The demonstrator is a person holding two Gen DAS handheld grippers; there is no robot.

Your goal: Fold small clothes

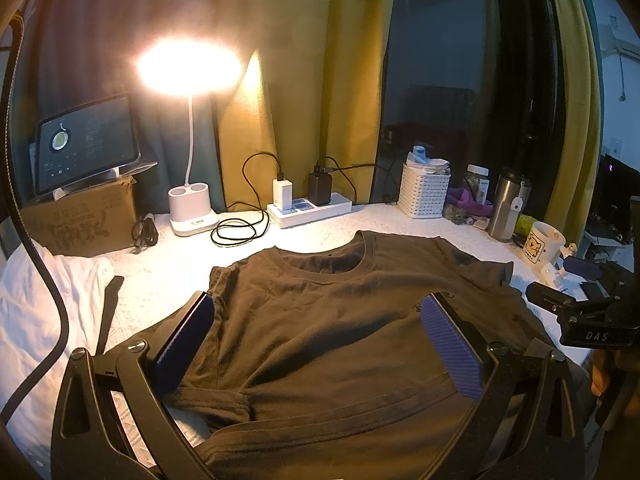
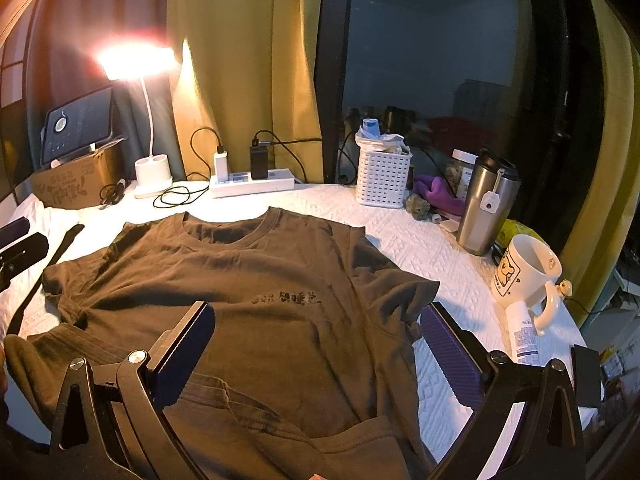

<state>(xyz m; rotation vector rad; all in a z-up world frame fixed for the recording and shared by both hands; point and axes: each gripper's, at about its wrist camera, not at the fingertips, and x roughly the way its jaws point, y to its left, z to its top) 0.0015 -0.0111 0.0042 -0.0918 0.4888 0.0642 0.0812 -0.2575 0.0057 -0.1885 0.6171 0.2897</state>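
Observation:
A dark brown T-shirt lies face up on the white quilted cover, collar toward the window, with small black lettering on the chest. Its hem is bunched and turned up at the near edge. My left gripper hovers open over the shirt's left half, blue pads wide apart, nothing between them. Over the shirt's right side my right gripper is open too, its right finger past the right sleeve above the cover. In the left wrist view the right gripper shows as black parts at the far right.
Along the back stand a lit desk lamp, a power strip with chargers and cables, a white basket, a steel tumbler and a bear mug. A tablet on a cardboard box sits left. A tube lies by the mug.

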